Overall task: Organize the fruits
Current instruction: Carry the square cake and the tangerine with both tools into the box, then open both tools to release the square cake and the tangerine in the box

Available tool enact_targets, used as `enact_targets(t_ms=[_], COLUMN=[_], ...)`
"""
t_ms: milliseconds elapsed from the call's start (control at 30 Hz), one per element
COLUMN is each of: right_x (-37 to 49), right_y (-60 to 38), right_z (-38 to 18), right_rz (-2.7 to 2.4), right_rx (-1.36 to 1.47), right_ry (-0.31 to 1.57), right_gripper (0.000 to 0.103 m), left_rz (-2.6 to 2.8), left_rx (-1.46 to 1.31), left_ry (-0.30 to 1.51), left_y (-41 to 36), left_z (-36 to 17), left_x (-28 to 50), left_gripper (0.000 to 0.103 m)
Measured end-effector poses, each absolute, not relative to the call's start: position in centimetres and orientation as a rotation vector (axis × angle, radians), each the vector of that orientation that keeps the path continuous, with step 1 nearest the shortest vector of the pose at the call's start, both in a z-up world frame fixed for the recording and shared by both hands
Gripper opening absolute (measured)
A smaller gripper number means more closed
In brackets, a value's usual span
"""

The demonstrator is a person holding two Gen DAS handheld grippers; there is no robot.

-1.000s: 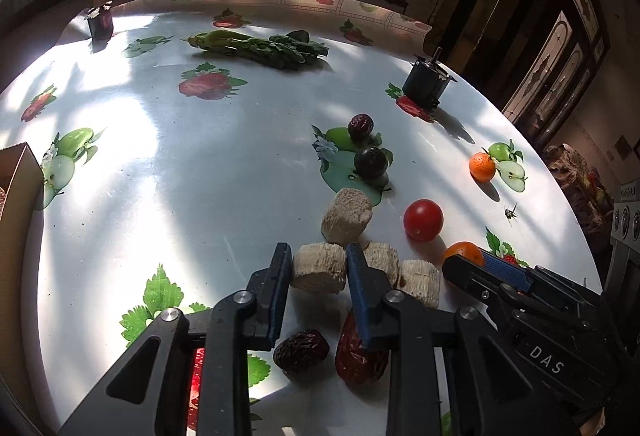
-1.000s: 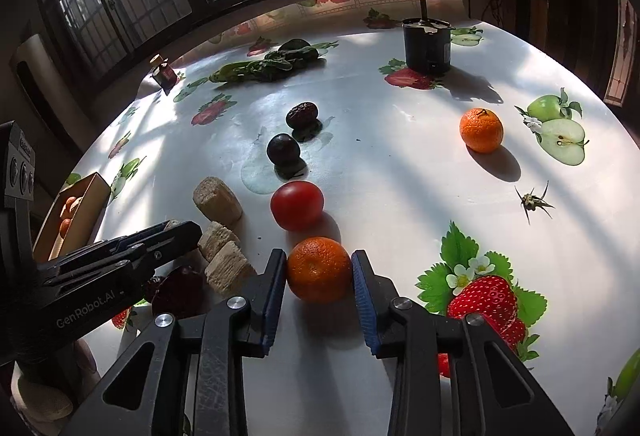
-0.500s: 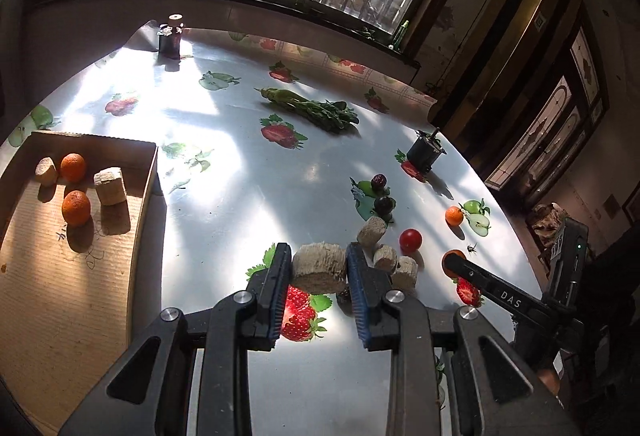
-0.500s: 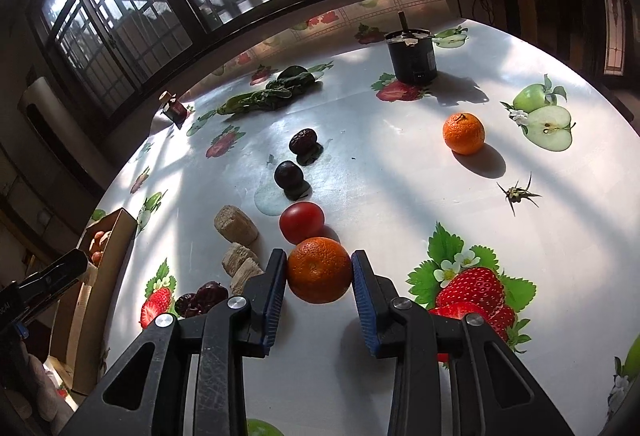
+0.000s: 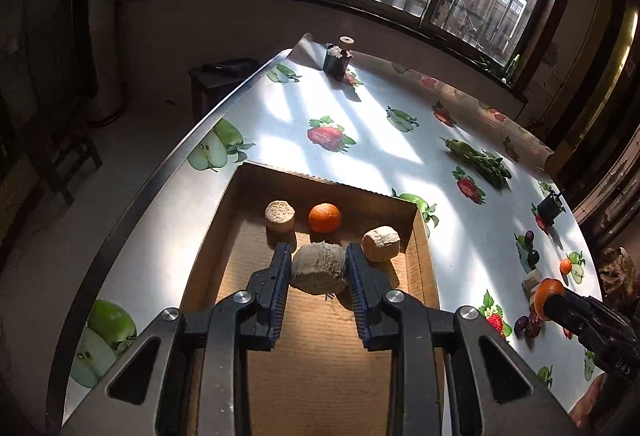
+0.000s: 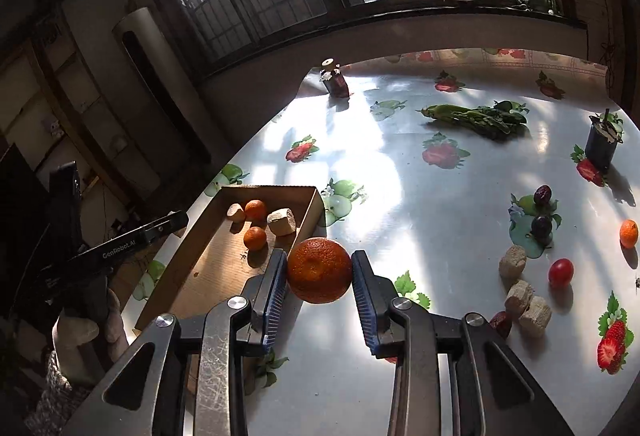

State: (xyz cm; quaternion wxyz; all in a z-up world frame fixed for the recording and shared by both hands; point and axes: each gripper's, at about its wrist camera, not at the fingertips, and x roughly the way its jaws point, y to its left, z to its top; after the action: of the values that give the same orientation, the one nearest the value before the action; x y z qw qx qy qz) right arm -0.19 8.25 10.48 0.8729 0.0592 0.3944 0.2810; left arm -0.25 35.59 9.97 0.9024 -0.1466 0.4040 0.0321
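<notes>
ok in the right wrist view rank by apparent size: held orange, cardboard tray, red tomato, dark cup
1. brown cardboard tray
2. round orange held in the right gripper, though enlarged by nearness
3. dark cylindrical cup
4. small red tomato

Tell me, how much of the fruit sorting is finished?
Partly. The cardboard box holds two oranges and two beige chunks. The left gripper carries a beige chunk above it; the right gripper brings an orange. Several pieces, including a tomato, wait on the table.

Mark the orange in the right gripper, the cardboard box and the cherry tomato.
orange [image 6: 319,270], right wrist view, middle of its peel.
cardboard box [image 6: 313,207], right wrist view, its right wall.
cherry tomato [image 6: 561,272], right wrist view, centre.
</notes>
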Motion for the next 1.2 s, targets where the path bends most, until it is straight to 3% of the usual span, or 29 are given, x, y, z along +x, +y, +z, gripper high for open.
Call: enact_targets(t_ms=[200, 533, 600, 833, 900, 967, 1200], right_x=[2.4, 3.9, 4.0, 2.9, 1.6, 0.1, -4.5], right_y=[18.1, 23.2, 23.4, 20.4, 18.3, 16.2, 6.9], right_z=[5.0, 1.3, 1.2, 4.7, 5.9, 6.9, 7.6], right_rz=[0.612, 0.591, 0.576, 0.590, 0.599, 0.594, 0.656], right_rx=[-0.015, -0.142, -0.162, -0.040, 0.029, 0.083, 0.485], right_ry=[0.943, 0.994, 0.979, 0.914, 0.896, 0.885, 0.950], right_gripper=[0.036, 0.036, 0.036, 0.040, 0.059, 0.067, 0.067], left_rz=[0.098, 0.120, 0.109, 0.098, 0.080, 0.055, -0.104], left_rx=[-0.330, -0.383, -0.400, -0.406, -0.396, -0.382, -0.353], left_ry=[0.954, 1.018, 1.010, 0.904, 0.853, 0.807, 0.703], left_y=[38.0, 39.0, 39.2, 39.1, 38.3, 37.1, 32.2], left_z=[5.9, 2.7, 2.9, 6.8, 8.7, 10.5, 15.6], left_x=[2.6, 4.4, 4.4, 1.6, 0.0, -1.5, -5.9], left_gripper=[0.027, 0.028, 0.040, 0.045, 0.049, 0.052, 0.052])
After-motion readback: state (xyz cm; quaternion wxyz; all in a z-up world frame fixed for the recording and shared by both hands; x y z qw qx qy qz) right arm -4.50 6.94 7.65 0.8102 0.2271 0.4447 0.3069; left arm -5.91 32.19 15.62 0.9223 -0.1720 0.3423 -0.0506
